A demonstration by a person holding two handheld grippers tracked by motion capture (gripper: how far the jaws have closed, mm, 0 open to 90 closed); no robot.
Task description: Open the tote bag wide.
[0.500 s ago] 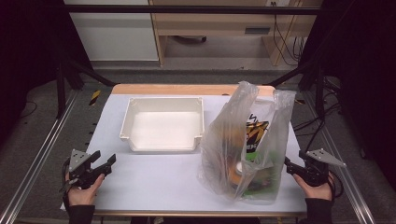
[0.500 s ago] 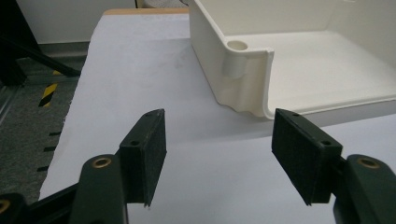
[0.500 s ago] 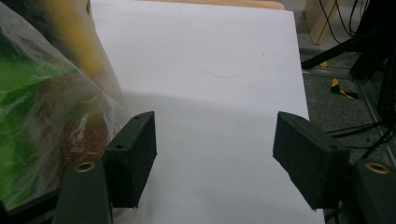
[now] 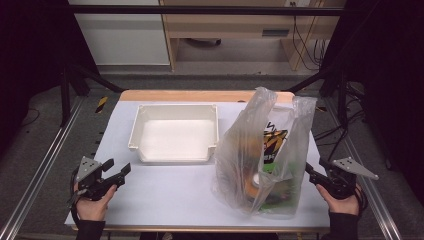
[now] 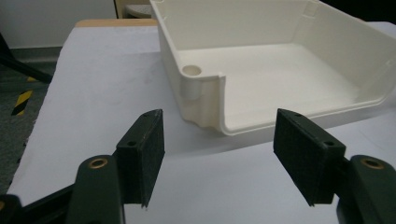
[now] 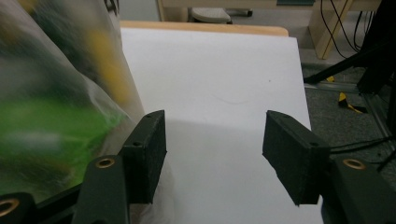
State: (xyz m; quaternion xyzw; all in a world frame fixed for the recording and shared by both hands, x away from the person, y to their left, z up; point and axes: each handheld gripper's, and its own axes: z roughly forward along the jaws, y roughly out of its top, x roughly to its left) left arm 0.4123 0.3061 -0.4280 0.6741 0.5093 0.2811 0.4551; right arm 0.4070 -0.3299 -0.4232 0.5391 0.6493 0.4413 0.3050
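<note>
Both my grippers, left [image 4: 119,171] and right [image 4: 311,173], spread empty; grabbing the thin bag [image 4: 265,150] at center-right low could topple it off the bench [image 4: 165,190].

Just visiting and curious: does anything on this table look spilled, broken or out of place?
Nothing stands out. The clear plastic bag stands upright with its contents inside, and the white tray sits flat and empty beside it.

From my station the high view is dim at the sides, near black, while the white rectangular table top [image 4: 165,192] is evenly lit from above. In my right gripper view the clear plastic bag of green and yellow packets [image 6: 56,107] is smeared out of focus. The cream plastic tray [image 5: 280,79] looks sharp, with soft shadows beneath its rim.
</note>
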